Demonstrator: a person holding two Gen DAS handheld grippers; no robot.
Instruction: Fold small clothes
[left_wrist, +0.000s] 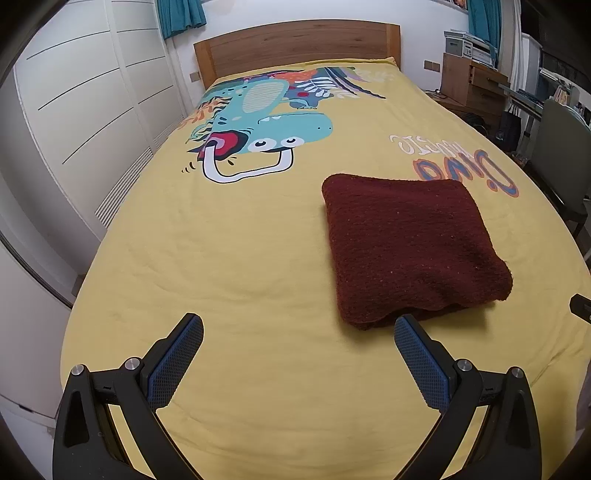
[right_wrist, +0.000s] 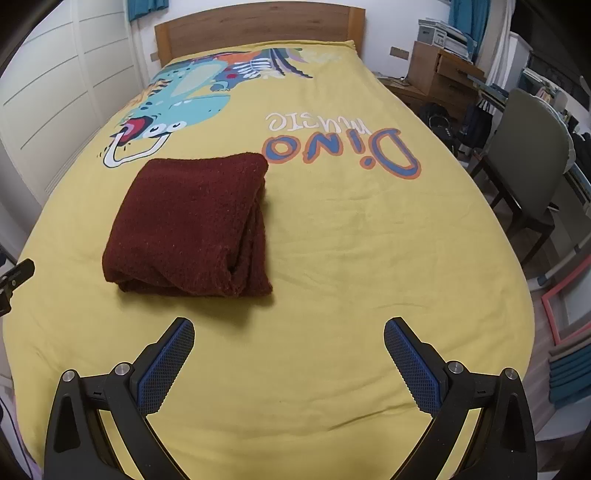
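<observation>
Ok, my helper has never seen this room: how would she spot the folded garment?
Find the bed with the yellow dinosaur cover. On its near half lies the dark red knit garment, folded into a thick square: the only loose item there, just below the cartoon dinosaur's mouth.

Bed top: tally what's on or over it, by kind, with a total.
Folded dark red garment: 1
Yellow dinosaur-print cover: 1
Open grippers, holding nothing: 2, left gripper and right gripper
Total: 4
</observation>
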